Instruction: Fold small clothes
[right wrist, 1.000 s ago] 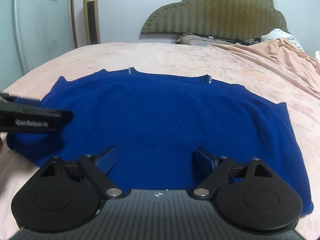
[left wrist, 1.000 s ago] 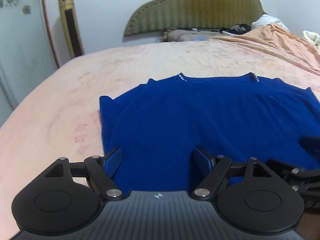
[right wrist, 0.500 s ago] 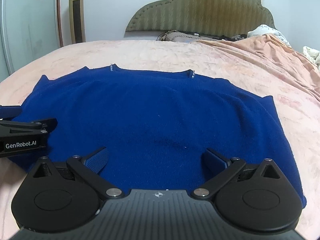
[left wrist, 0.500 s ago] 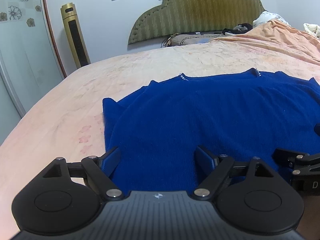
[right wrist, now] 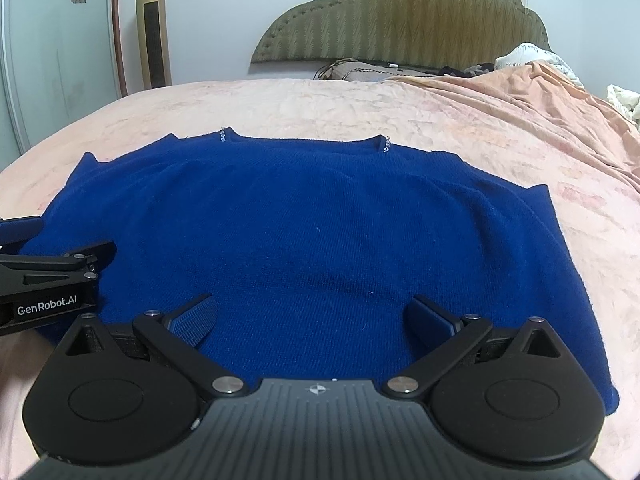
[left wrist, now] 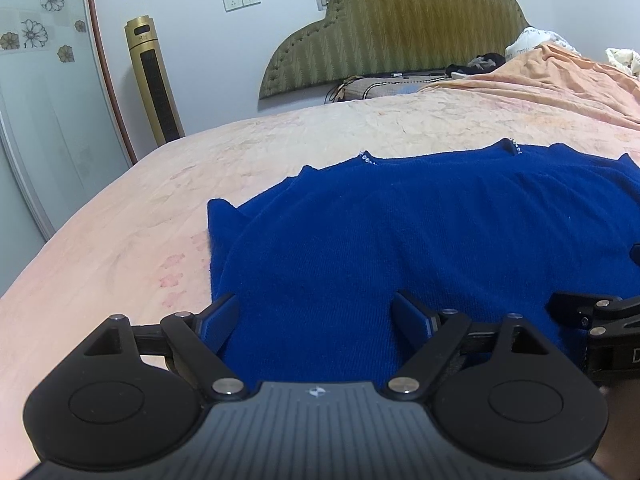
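A royal-blue knit sweater (left wrist: 400, 232) (right wrist: 320, 220) lies spread flat on the pink bed cover (right wrist: 360, 108), its beaded neckline at the far side. Both grippers hover low over its near hem, which their black bodies hide. My left gripper (left wrist: 316, 304) is open over the sweater's left part, with only cloth below the fingers. My right gripper (right wrist: 312, 304) stands wide open over the middle and right part, nothing pinched. Each gripper shows at the edge of the other's view: the right gripper (left wrist: 580, 312), the left gripper (right wrist: 60, 268).
A padded olive headboard (right wrist: 400, 20) and pillows stand at the far end. An orange blanket (right wrist: 540, 92) is heaped at the right. A gold tower appliance (left wrist: 154, 84) and a glass-fronted door (left wrist: 40, 120) are at the left, beyond the bed's edge.
The right gripper's jaws have spread clearly wider and the left's a little. Both views have tilted up slightly. The sweater lies as before.
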Demonstrator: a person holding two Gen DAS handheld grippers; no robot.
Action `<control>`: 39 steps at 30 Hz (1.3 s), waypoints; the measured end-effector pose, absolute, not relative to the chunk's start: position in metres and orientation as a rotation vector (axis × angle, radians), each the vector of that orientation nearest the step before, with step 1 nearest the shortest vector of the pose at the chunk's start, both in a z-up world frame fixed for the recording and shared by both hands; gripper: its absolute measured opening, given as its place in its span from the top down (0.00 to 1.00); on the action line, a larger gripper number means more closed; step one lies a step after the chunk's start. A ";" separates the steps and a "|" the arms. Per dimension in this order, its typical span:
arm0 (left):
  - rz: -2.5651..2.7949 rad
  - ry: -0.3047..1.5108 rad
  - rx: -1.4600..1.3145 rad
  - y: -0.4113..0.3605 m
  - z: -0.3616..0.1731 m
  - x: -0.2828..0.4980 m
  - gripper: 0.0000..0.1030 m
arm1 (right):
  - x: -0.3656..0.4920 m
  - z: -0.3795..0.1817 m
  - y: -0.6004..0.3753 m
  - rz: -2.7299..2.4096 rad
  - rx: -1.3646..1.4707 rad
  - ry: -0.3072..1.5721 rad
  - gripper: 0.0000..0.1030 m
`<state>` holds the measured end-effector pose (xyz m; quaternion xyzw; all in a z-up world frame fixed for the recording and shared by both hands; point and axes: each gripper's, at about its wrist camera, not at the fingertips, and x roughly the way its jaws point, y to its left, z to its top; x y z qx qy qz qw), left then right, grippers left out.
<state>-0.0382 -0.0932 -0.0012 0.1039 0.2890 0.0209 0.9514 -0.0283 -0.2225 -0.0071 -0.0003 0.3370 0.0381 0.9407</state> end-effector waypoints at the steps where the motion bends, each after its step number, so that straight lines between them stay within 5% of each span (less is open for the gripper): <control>1: 0.043 0.587 0.212 -0.093 -0.001 -0.038 0.17 | -0.028 -0.007 -0.223 0.078 -0.001 0.688 0.00; 19: 0.042 0.588 0.211 -0.093 -0.001 -0.038 0.15 | -0.028 -0.008 -0.223 0.078 -0.001 0.687 0.00; 24: 0.063 0.611 0.171 -0.085 -0.002 -0.035 0.00 | -0.029 -0.008 -0.223 0.078 0.001 0.687 0.00; 39: -0.023 0.610 -0.113 -0.030 0.017 -0.034 0.00 | -0.028 -0.008 -0.222 0.076 -0.002 0.690 0.00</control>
